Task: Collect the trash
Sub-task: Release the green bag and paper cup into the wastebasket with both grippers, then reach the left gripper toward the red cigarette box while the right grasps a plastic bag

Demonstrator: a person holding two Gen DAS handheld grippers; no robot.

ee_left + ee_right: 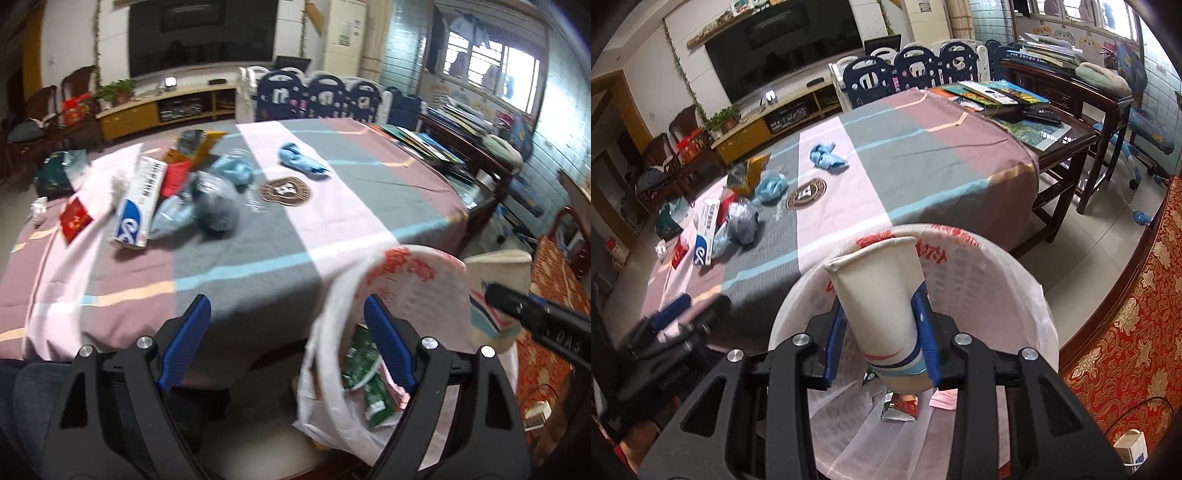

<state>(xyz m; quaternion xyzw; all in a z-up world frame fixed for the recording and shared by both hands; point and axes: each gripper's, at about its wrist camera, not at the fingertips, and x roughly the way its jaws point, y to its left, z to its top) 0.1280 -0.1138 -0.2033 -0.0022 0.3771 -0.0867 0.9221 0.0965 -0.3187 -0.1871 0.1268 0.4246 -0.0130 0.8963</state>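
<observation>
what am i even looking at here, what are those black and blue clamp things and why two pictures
Each clamp is a hand-held gripper that a person carries, one per hand, with a wide-angle camera looking out along its fingers. So there are two pictures: one from the left hand-held gripper, which is open and empty, and one from the right hand-held gripper, which is shut on a paper cup above a bag-lined bin with wrappers already inside. On the striped tablecloth trash still lies: a white and blue box, a red packet, crumpled blue pieces and a grey bag.
</observation>
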